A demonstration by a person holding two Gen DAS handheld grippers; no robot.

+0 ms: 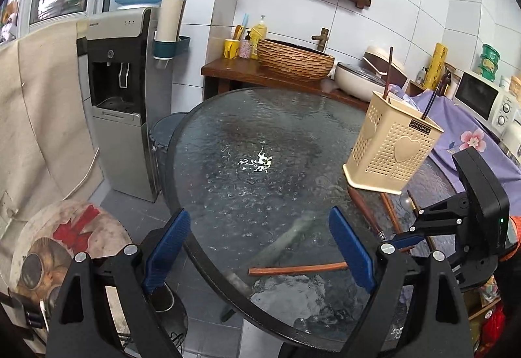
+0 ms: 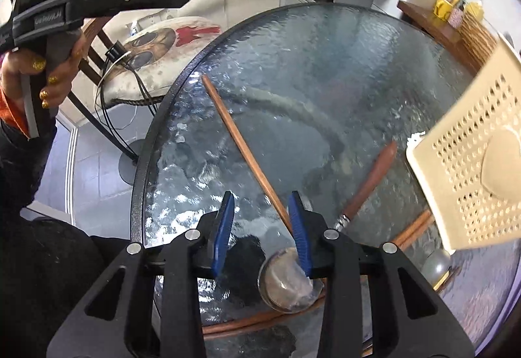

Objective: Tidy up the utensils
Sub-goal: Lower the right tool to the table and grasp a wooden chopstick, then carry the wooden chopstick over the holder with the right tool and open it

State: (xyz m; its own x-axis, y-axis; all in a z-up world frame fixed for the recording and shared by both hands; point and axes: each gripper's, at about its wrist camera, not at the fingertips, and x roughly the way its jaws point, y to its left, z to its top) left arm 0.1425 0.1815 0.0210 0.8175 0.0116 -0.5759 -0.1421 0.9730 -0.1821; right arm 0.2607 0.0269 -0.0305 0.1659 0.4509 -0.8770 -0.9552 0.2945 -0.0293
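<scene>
Right wrist cam: we're pointing the right gripper (image 2: 262, 224) steeply down at the glass table (image 2: 325, 71), jaws partly spread, nothing pinched. Long wooden chopstick (image 2: 241, 143) is running up between the pads, prob. the pick target; its near end is hidden behind the right pad (image 2: 301, 227), contact unclear. Metal spoon bowl (image 2: 288, 283) is lying just below, wooden-handled utensil (image 2: 368, 185) beside it. Cream holder (image 2: 472, 169) is sitting at the table's right edge w/ sticks already standing in it, so that's the drop spot. Left gripper (image 1: 260, 247) is hovering wide open and empty over the near rim, another stick (image 1: 296, 270) lying between its pads w/o touching.
</scene>
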